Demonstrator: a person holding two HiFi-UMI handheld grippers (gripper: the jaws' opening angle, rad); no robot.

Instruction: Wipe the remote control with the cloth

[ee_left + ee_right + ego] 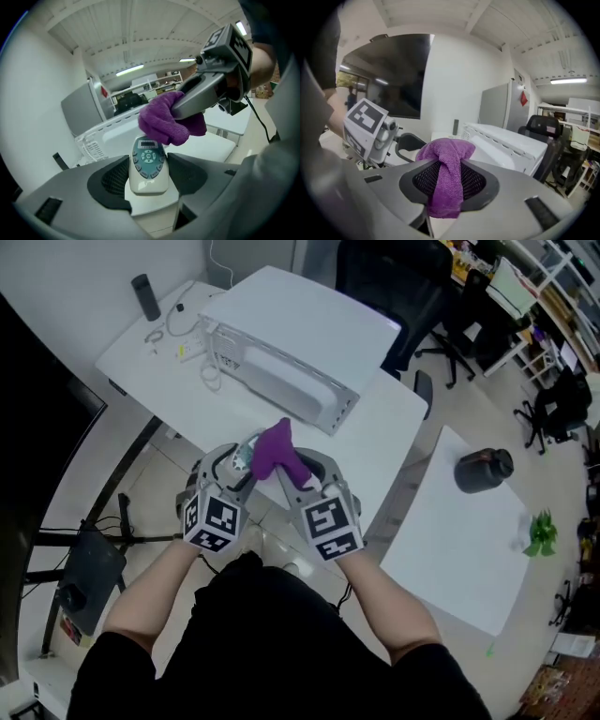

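Remote: white oblong plastic remote control (148, 165) with a grey-blue button pad. It's held up in the air on the person's side of the white box-shaped appliance (281, 343), button side showing in the left gripper view.
Left gripper: the left gripper (150, 172) is clamped on the remote, one pad on each long side.
Cloth: fuzzy purple cloth (446, 173), bunched up, also on the near side of the appliance, right over the remote's far end. Honestly can't tell if it's touching.
Right gripper: the right gripper (449, 182) has its jaws squeezed on the cloth, with a wad poking out front and a tail hanging down between the pads.
Both grippers: side by side in front of the appliance, tips angled toward each other.
Table: white table (141, 352) carries the appliance, with a black cylinder (145, 296) standing left of it.
Further out: second white table (469, 559) right of the appliance with a dark jar (483, 470) on it, and a black office chair (389, 277) behind the appliance.
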